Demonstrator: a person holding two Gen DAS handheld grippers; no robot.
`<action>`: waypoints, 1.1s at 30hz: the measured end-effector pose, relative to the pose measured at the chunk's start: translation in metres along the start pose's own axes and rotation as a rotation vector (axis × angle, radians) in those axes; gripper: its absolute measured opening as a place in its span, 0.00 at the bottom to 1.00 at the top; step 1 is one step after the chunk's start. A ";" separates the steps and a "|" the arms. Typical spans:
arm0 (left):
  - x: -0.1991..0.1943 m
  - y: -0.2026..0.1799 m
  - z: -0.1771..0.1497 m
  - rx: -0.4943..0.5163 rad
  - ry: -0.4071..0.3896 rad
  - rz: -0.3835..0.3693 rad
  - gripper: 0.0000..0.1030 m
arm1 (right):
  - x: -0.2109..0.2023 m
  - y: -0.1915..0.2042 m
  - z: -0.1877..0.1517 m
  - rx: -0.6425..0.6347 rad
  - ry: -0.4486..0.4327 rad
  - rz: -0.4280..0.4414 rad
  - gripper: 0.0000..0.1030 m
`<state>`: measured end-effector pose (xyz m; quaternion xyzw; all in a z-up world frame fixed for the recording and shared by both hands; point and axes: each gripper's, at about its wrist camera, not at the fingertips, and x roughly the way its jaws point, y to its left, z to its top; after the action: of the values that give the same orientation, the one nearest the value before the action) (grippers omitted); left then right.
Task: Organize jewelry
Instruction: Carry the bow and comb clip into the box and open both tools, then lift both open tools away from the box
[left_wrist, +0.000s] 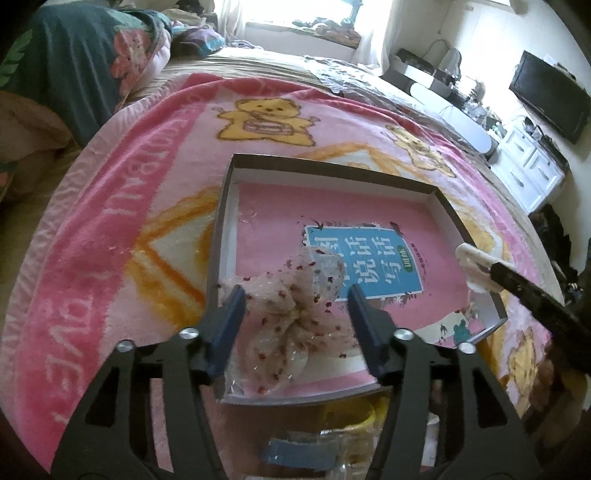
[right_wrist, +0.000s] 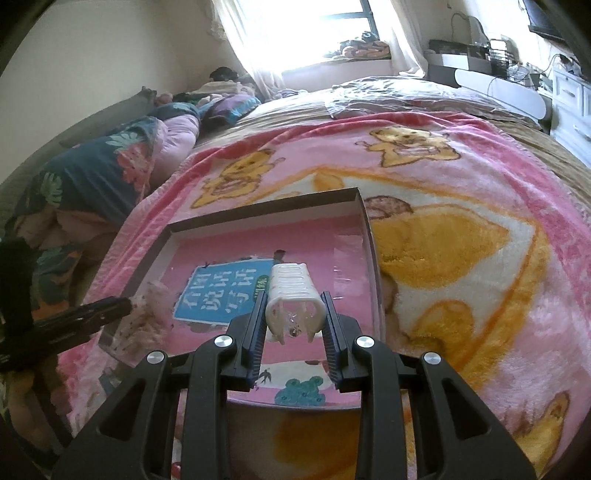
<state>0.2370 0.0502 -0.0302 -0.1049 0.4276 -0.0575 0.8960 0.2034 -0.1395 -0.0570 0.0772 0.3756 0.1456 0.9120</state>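
A shallow dark-rimmed box (left_wrist: 332, 168) lies on the pink bear blanket, with a pink printed sheet bearing a blue label inside. A sheer speckled hair bow (left_wrist: 321, 269) rests in the box's near left corner. My left gripper (left_wrist: 296, 291) stands open around the bow, and its right finger is clear of the fabric. My right gripper (right_wrist: 293, 295) is shut on a white claw hair clip (right_wrist: 291, 280), held above the box's near right part (right_wrist: 365, 221). The clip (left_wrist: 476, 266) also shows at the box's right wall. From the right wrist, the bow (right_wrist: 151, 310) sits by the left gripper's finger (right_wrist: 110, 308).
The pink blanket (right_wrist: 461, 258) covers a bed. A folded floral quilt (right_wrist: 92, 173) lies at the left, and a window is behind. A white cabinet (left_wrist: 532, 173) and a dark screen (left_wrist: 550, 96) stand at the right. A yellow item in clear plastic (left_wrist: 351, 417) lies just in front of the box.
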 end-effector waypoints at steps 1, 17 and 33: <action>-0.002 0.001 -0.001 -0.007 0.000 -0.003 0.58 | 0.002 0.002 -0.001 -0.004 0.005 -0.015 0.26; -0.043 0.008 -0.012 -0.061 -0.045 0.025 0.91 | -0.009 0.002 -0.023 0.014 0.015 -0.011 0.59; -0.077 -0.007 -0.025 -0.041 -0.083 0.037 0.91 | -0.091 0.009 -0.020 0.003 -0.131 -0.012 0.90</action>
<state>0.1696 0.0551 0.0143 -0.1178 0.3932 -0.0276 0.9115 0.1259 -0.1601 -0.0091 0.0855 0.3158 0.1343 0.9354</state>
